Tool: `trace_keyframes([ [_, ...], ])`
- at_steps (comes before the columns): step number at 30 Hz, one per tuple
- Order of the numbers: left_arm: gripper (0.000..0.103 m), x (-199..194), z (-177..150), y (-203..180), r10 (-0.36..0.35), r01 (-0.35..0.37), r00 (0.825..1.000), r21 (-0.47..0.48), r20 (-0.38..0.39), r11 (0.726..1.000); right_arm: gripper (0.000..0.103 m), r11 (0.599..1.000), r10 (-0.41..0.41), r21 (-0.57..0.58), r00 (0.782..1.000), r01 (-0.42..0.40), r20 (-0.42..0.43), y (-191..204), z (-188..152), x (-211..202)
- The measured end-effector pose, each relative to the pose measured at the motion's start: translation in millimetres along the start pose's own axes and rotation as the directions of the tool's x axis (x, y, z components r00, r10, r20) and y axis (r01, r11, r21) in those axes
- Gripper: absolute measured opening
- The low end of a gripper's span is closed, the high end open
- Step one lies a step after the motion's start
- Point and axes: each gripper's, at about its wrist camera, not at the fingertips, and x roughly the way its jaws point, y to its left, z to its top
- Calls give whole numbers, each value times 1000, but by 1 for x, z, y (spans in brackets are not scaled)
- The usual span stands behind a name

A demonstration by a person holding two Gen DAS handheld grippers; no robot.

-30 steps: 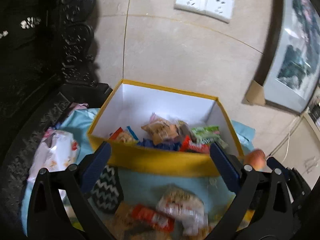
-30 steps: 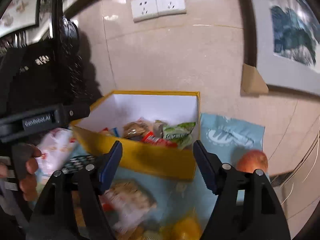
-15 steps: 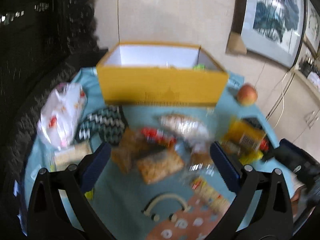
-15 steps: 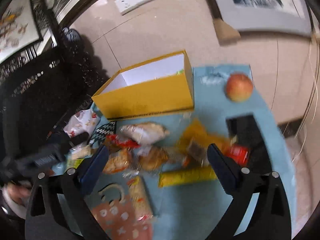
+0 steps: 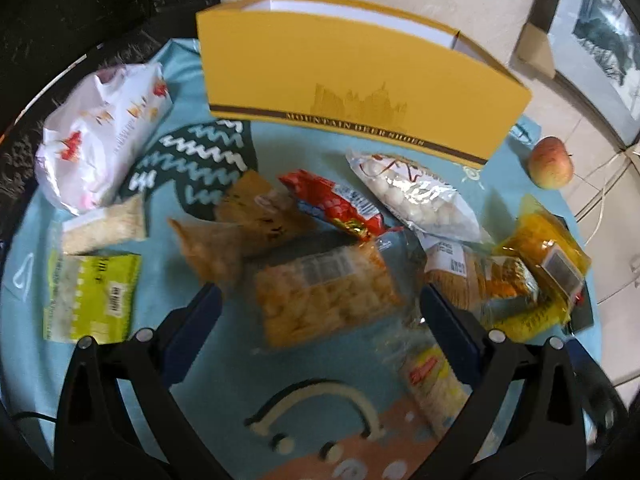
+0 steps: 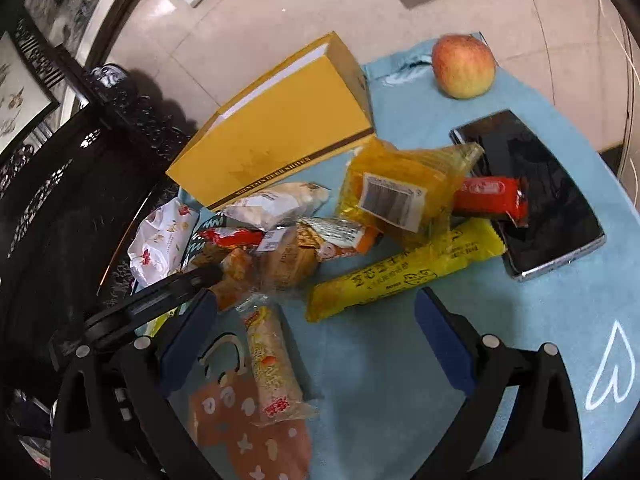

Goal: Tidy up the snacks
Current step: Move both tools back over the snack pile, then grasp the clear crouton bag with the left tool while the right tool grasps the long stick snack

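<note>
1. The left gripper (image 5: 318,304) is released, its blue pads spread wide above the snack pile and gripping nothing.
2. Between those pads lies a clear packet of golden crackers (image 5: 326,294), flat on the blue cloth of the desk (image 5: 224,364).
3. The right gripper (image 6: 314,322) is likewise released and empty, hanging over bare blue cloth on the near side of the pile.
4. A long yellow snack bar (image 6: 404,270) lies just beyond the right gripper, slanting up toward the right.
5. The yellow box (image 5: 352,80) stands at the far side of the desk with its open top facing up; what is inside cannot be seen from either view.
6. Just near of the box lie a clear bag of white candies (image 5: 416,196) and a red wrapper (image 5: 332,204), the two touching.
7. At the far left sits a white crinkled bag (image 5: 100,132), and a green packet (image 5: 92,296) lies nearer on the same side.
8. An apple (image 6: 464,66) rests at the far right of the cloth, well apart from the pile.
9. A black phone (image 6: 532,192) lies to the right, with a small red bar (image 6: 490,196) resting across its left edge.
10. An orange pouch with white shapes (image 6: 248,432) lies at the near edge.
</note>
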Motion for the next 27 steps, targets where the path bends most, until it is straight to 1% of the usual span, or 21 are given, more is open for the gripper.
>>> trace_keyframes([
  [2, 100, 14, 1, -3, 34, -34, 999, -5, -33, 999, 99, 1000, 0, -20, 1000, 0, 5, 4, -1, -1],
  [3, 100, 20, 1, -2, 40, -41, 998, -12, -51, 999, 99, 1000, 1, -19, 1000, -1, 1, 3, -1, 0],
  [5, 88, 30, 0, 7, 15, -19, 996, -56, -84, 998, 99, 1000, 7, -7, 1000, -7, -6, 1, -1, 1],
  [7, 85, 29, -1, 11, 29, -32, 997, -46, -75, 998, 99, 1000, 4, 1, 1000, -4, -13, 0, -2, 4],
  [8, 82, 29, -1, 14, 28, -32, 997, -45, -73, 998, 99, 1000, -1, 1, 1000, 1, -16, -1, -2, 5],
  [12, 81, 22, -6, 34, 30, -35, 997, -71, -72, 997, 99, 999, -23, -31, 999, 22, -34, 3, -6, 11],
  [14, 81, 17, -12, 42, 42, -45, 997, -68, -58, 997, 99, 997, -38, -69, 999, 36, -38, 8, -10, 14],
  [17, 81, 6, -20, 53, 26, -28, 999, -72, -30, 997, 99, 985, -51, -165, 998, 43, -46, 24, -18, 18],
  [19, 81, 0, -24, 60, 15, -16, 1000, -69, -12, 997, 99, 968, -56, -248, 995, 35, -80, 38, -27, 24],
  [22, 81, -5, -26, 64, 6, -6, 1000, -64, 8, 998, 99, 929, -127, -362, 985, 76, -119, 59, -38, 36],
  [23, 81, -6, -25, 67, 2, -1, 1000, -64, 11, 998, 97, 913, -158, -397, 979, 94, -132, 64, -41, 41],
  [24, 81, -8, -29, 66, -5, 6, 1000, -65, 13, 998, 86, 889, -198, -443, 969, 113, -149, 69, -45, 49],
  [25, 81, -8, -29, 67, -14, 15, 1000, -67, 12, 998, 72, 870, -242, -474, 955, 135, -172, 71, -49, 59],
  [26, 81, -10, -29, 67, -20, 21, 1000, -68, 11, 997, 70, 864, -268, -481, 944, 148, -191, 70, -51, 65],
  [27, 81, -12, -30, 67, -21, 22, 1000, -67, 12, 998, 58, 849, -278, -501, 948, 168, -154, 72, -52, 66],
])
